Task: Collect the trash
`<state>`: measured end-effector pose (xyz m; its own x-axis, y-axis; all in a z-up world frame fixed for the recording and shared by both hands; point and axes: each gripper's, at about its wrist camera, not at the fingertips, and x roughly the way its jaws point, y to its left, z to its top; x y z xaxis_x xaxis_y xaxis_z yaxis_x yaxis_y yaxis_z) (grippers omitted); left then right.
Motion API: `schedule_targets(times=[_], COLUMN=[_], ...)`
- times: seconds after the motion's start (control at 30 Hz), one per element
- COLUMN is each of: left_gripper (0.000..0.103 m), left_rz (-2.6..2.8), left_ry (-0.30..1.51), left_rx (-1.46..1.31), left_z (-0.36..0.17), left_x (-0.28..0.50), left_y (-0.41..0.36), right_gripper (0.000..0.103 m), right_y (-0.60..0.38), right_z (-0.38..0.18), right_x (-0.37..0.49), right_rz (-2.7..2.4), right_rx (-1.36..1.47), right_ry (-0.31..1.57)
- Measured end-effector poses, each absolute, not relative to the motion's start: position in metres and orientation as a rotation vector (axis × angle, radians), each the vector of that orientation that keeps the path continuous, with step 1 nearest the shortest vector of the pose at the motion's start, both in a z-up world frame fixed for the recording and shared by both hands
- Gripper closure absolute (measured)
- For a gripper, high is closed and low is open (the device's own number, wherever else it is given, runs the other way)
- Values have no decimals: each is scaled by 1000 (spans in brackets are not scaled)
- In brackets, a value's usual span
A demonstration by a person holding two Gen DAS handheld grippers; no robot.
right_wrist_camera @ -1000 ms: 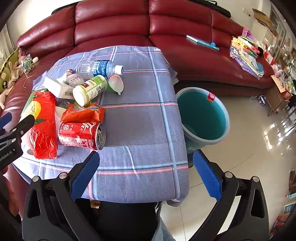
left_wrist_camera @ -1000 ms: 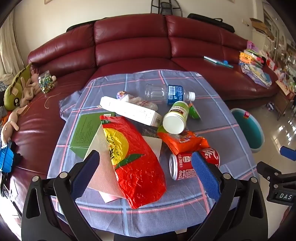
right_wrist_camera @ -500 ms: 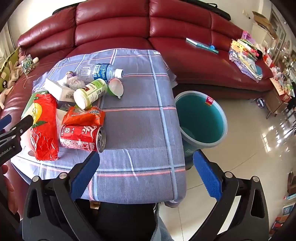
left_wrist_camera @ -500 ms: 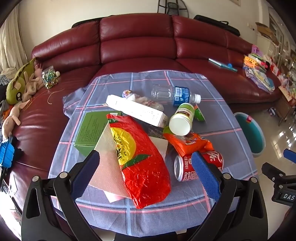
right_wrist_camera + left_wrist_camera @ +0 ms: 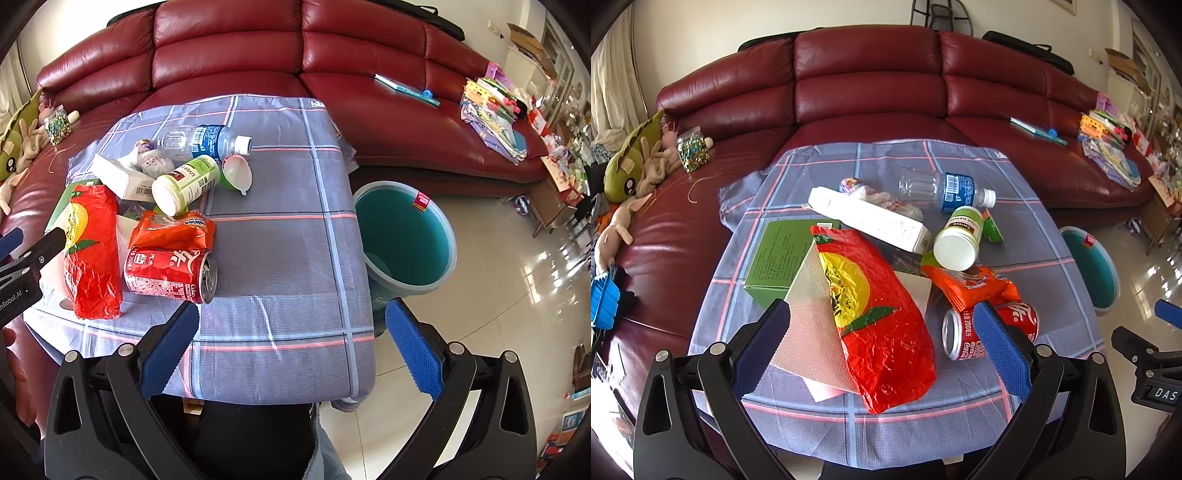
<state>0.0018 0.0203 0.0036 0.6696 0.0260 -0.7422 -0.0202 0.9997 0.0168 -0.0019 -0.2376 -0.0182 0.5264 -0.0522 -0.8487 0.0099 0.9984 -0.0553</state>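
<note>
L gripper (image 5: pixel 881 339) wide open, empty, and it's pulled back a bit over the last sec: the pile sits farther off and more of the table edge shows. R gripper (image 5: pixel 291 341) also open, empty, eased back slightly. So nothing's picked yet; I'm lining up, prob for the red snack bag (image 5: pixel 882 314) nearest me. Teal bin (image 5: pixel 406 236) on the floor just beside the table's right side, looks empty.

Count: 1 cola can (image 5: pixel 170 275), 1 orange wrapper (image 5: pixel 173 229), 1 water bottle (image 5: pixel 203 140), 1 supplement bottle (image 5: pixel 186 182), 1 white carton (image 5: pixel 871 223), 1 green box (image 5: pixel 779 254).
</note>
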Motion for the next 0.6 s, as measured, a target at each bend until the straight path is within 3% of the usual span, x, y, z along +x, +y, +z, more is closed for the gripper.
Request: schedule_targets(times=[0.6], left_gripper=[4], left_rz=[28], left_ry=[840], left_rx=[-1], left_z=[4], left_x=[1], left_y=[25], right_gripper=[6], right_y=[-232], right_z=[-23], right_x=[0], right_rz=[-31], right_rx=[-47], right_ry=[1032])
